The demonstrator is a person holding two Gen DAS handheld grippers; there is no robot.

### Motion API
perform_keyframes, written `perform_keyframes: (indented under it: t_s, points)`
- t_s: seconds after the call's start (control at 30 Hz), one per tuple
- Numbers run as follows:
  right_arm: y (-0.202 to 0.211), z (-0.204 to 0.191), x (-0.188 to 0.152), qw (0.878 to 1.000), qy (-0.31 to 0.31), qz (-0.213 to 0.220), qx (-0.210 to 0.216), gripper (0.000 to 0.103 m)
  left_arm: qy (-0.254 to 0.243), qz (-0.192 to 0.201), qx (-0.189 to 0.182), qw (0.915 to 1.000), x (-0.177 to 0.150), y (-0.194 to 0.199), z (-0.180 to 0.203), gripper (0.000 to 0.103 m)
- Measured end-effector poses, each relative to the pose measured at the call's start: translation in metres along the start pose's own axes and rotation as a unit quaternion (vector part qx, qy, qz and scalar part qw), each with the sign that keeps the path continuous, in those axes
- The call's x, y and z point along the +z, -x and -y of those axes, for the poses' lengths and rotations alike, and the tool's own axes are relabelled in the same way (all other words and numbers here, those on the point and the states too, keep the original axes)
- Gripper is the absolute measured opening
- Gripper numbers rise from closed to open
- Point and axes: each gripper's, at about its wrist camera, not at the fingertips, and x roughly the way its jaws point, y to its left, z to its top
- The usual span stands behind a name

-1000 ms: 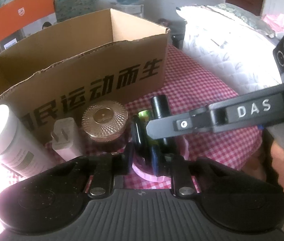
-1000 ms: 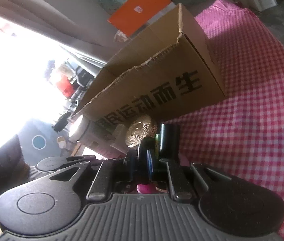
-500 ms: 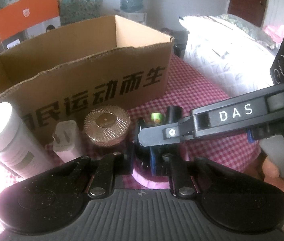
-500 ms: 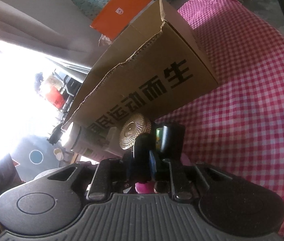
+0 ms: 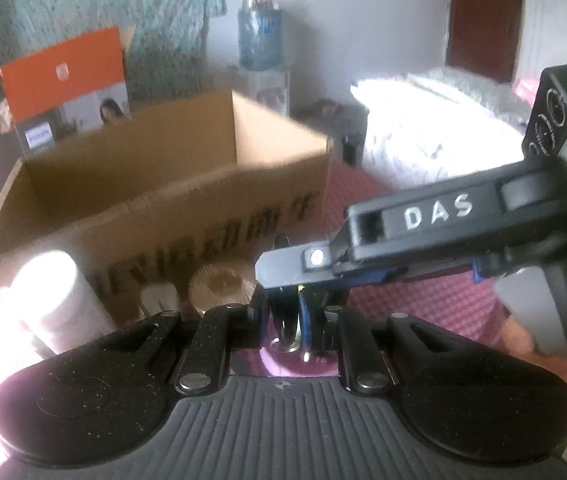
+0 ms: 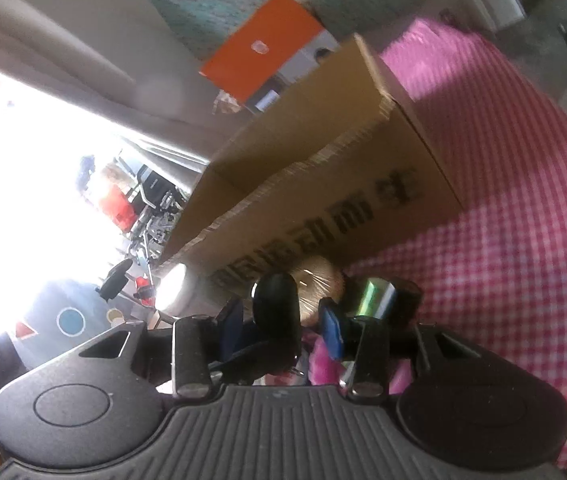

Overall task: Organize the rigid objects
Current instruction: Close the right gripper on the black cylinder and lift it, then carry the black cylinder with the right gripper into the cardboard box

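Gripping a black disc (image 5: 285,316) edge-on, the left gripper (image 5: 285,312) is closed on it, just above a pink dish (image 5: 283,360) near the front edge of the surface (image 6: 503,280). The right gripper (image 6: 281,320) reaches in from the right. Its jaws have just been opening and stand partly apart, with the disc between them. The blue pad (image 6: 331,328) on its right side is clear of the disc.

The surface wears a red-and-white checked cloth. One open-topped cardboard box (image 5: 163,208), printed with black characters, sits across the middle and takes most of the depth. To the right of the box the cloth runs bare towards the far and right edges, which is the widest room to move. The strip between the box and the front edge is crowded.

In that strip, left to right, stand one smooth white cylinder (image 5: 55,300), one white plug (image 5: 159,300) and one round ribbed gold jar (image 5: 221,284), all close against the box front. By the dish, on the right, are one shiny green item (image 6: 375,296) and one matte black tube (image 6: 407,300). How they rest cannot be told.

Behind the box leans one flat orange carton (image 5: 63,68). A bed with a white quilt (image 5: 423,132) lies beyond the right edge. The left view is blurred.
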Motion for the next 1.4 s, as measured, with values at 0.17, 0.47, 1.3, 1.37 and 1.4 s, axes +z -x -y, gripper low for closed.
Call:
perform_keyframes:
  t_s: [0.17,0.47,1.3,1.37,1.4]
  points:
    - [0.005,-0.045,0.027,0.998,0.052,0.022,0.024,0.039,0.011,0.045,0.01,0.9989,0.024,0.029,-0.012,0.014]
    - [-0.05,-0.113,0.105,0.989,0.124,-0.016,0.075,0.038,0.074,0.057,0.059,0.9939,0.086,0.04,-0.076,0.015]
    - [-0.318,-0.023,0.173,0.96,-0.136,-0.243,0.027,0.053,0.165,-0.084,0.125,0.9748,0.106,-0.072,-0.196,0.023]
    - [-0.313,-0.024,0.171,0.961,-0.137,-0.237,0.026,0.056,0.172,-0.077,0.121,0.9745,0.107,-0.069,-0.199,0.024]
    - [-0.308,-0.025,0.172,0.962,-0.137,-0.233,0.028,0.056,0.177,-0.071,0.119,0.9745,0.105,-0.064,-0.199,0.024]
